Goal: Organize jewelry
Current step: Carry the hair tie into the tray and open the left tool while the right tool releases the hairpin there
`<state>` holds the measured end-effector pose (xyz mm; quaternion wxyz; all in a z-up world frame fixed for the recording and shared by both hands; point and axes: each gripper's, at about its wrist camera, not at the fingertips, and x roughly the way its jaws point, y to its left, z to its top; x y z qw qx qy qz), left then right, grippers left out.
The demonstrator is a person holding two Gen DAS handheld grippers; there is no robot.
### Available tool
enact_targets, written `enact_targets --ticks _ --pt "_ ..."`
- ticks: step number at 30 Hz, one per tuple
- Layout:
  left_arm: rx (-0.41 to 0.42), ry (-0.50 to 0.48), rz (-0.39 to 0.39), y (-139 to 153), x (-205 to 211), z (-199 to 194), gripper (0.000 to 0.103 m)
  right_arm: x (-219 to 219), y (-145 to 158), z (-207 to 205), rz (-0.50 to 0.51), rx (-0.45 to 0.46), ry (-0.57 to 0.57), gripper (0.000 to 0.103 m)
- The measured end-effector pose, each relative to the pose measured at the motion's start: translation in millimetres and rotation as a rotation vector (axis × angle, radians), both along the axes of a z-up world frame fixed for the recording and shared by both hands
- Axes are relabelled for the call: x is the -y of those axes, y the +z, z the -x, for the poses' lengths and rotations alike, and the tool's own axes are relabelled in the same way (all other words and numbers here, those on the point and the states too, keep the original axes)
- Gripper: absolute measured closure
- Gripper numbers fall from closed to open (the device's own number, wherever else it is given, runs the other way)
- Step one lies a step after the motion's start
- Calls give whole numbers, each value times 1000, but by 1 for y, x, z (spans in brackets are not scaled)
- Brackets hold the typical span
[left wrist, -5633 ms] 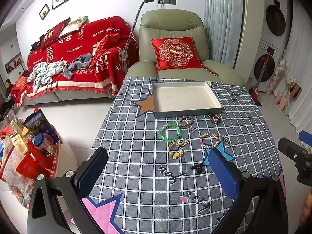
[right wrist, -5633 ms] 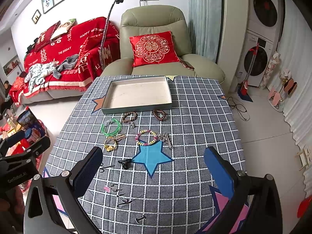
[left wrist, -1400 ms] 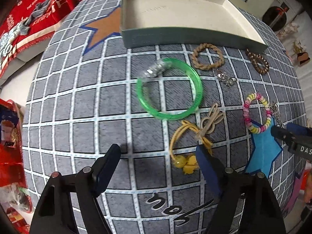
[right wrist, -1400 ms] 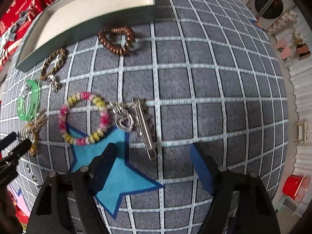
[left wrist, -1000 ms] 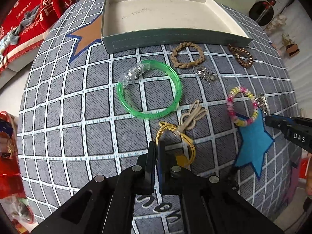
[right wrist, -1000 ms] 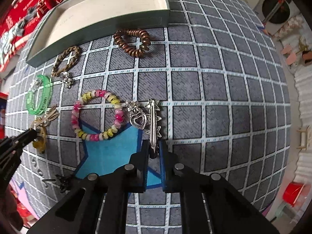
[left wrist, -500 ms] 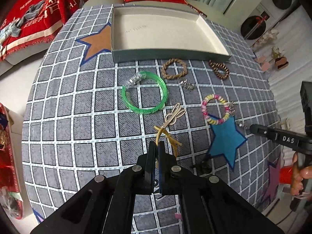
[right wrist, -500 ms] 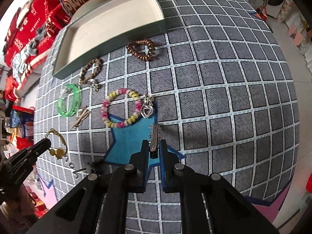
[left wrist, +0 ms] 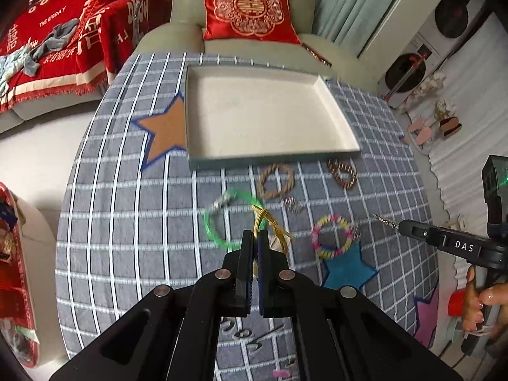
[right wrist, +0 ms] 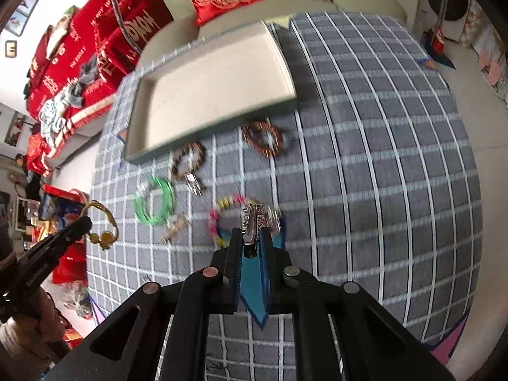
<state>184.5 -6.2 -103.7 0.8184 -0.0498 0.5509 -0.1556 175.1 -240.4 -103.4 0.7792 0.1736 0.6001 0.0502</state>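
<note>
Grippers now hang above the cloth instead of down among the pieces. Our left gripper (left wrist: 254, 238) pinches the yellow hair tie (left wrist: 270, 222), lifted clear; our right gripper (right wrist: 250, 244) clamps the silver hair clip (right wrist: 252, 222), also raised. Below, the green bangle (left wrist: 222, 222), bead bracelet (left wrist: 331, 238) and what looks like a braided ring (left wrist: 276, 181), blurred, wait on the tablecloth (left wrist: 127, 222). Beyond, the tray (left wrist: 273, 158) stands empty: we judge both carries come next.
</note>
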Motion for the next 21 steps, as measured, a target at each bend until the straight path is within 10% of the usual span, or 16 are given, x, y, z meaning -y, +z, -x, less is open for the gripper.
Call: enact_targets --ticks 11,21 --pt "103 14 -12 9 25 -85 86 1 22 -102 -10 144 34 92" --pt "133 62 -60 -33 53 -165 86 -10 -23 -192 6 181 73 92"
